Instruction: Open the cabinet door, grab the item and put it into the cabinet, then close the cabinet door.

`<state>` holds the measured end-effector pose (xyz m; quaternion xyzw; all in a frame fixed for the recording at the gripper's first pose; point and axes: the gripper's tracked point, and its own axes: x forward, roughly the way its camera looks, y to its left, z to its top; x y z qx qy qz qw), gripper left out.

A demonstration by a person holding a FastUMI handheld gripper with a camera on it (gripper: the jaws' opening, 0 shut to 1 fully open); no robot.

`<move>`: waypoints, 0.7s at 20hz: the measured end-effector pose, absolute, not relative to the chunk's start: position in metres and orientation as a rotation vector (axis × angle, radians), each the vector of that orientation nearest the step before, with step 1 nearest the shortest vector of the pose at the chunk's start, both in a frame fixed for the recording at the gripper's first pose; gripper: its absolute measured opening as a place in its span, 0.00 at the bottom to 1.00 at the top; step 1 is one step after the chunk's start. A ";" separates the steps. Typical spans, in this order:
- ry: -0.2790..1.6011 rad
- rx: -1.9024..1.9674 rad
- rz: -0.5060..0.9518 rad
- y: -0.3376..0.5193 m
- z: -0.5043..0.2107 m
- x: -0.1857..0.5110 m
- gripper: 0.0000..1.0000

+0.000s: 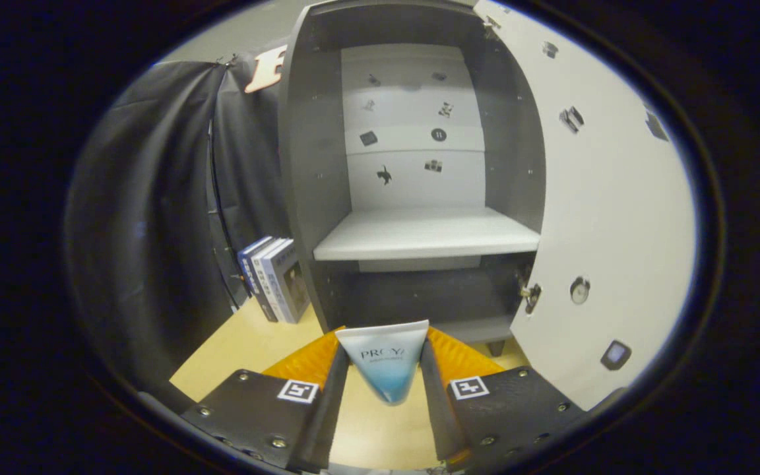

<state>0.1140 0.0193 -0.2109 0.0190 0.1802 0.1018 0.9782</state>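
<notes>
My gripper (384,361) is shut on a white-and-blue tube (385,361), with both fingers pressing its sides; the tube's wide flat end points toward the cabinet. Just beyond the fingers stands a dark grey cabinet (301,171) with its white door (611,218) swung open to the right. Inside, a light shelf (426,232) is bare, and small stickers dot the pale back panel. The lower compartment under the shelf is dark. The tube hangs in the air in front of the cabinet's lower opening.
Several books (276,278) stand upright against the cabinet's left side on the light wooden tabletop (248,343). Black cloth walls the space to the left. The open door carries a round knob (579,289) and hinges (530,294) near the cabinet's right edge.
</notes>
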 end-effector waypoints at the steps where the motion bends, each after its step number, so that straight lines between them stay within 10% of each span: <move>1: 0.342 0.038 0.211 0.020 -0.197 0.121 0.58; 14: 0.153 0.065 0.180 0.021 -0.096 0.286 0.58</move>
